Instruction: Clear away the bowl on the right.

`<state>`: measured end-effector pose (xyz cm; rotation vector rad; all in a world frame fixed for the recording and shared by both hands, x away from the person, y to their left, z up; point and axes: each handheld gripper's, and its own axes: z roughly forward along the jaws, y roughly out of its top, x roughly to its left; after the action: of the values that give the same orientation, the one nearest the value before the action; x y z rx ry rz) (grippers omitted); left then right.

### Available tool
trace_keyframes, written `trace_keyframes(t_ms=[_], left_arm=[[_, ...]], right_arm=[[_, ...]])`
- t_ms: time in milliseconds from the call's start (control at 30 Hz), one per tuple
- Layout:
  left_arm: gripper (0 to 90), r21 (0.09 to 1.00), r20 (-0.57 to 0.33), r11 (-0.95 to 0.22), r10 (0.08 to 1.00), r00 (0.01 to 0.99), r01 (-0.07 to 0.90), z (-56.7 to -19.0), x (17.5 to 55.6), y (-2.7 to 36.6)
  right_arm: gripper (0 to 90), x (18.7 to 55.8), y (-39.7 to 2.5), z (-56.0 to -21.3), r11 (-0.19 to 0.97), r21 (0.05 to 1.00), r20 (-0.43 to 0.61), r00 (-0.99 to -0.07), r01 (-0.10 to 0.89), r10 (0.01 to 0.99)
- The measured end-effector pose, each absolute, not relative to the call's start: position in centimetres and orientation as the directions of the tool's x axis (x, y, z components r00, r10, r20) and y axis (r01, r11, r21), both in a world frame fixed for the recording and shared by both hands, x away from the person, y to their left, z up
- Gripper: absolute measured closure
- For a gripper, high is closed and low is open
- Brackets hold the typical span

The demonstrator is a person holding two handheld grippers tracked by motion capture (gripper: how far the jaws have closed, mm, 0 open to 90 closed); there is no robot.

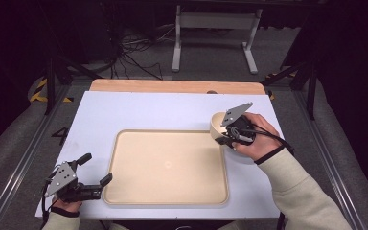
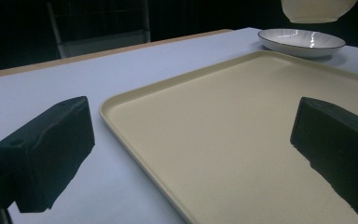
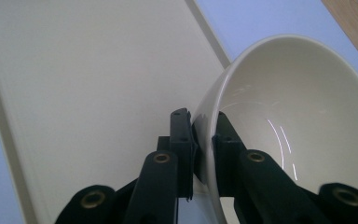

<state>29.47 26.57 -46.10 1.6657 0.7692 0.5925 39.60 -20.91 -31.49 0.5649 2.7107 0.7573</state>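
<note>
The counter [image 1: 124,108], with its pale blue-white surface and a wooden strip along the far edge, is carrying everything and is lying beneath both grippers. The cream tray [image 1: 167,165] is sitting flat on the counter, just ahead of the left gripper [image 1: 96,170] and below and to the left of the right gripper [image 1: 223,139] in the high view. In the left gripper view the tray's near rounded corner is falling between the two jaws, with one jaw showing over the bare counter and the other over the tray's inner surface. The white bowl [image 3: 303,116] is hanging tilted at the right gripper, lifted off the counter beside the tray's far right corner. In the left gripper view the bowl's underside is floating above a shallow ribbed plate [image 2: 300,42], which is resting on the counter beyond the tray, well apart from the left gripper. The right gripper is clamping the bowl's rim: in the right gripper view one jaw is pressing on the outer wall and the other on the inner wall, with the rim running up between them. The left gripper is resting low at the near left of the counter with its jaws standing wide apart and holding nothing.
</note>
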Motion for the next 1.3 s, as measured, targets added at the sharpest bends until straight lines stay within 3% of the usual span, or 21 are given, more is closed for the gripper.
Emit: trace_keyframes(t_ms=[633,1300], left_arm=[[0.2,0.975,-0.011,-0.138,0.751,0.661,0.174,-46.1,29.5,26.7],[0.2,0.974,-0.011,-0.142,0.747,0.665,0.176,-46.1,29.5,26.7]], right_arm=[[82.5,37.4,-14.5,-31.1,0.824,0.545,-0.144,-0.950,0.156,0.275],[82.1,36.4,-9.3,-30.3,0.826,0.561,-0.143,-0.975,0.060,0.168]])
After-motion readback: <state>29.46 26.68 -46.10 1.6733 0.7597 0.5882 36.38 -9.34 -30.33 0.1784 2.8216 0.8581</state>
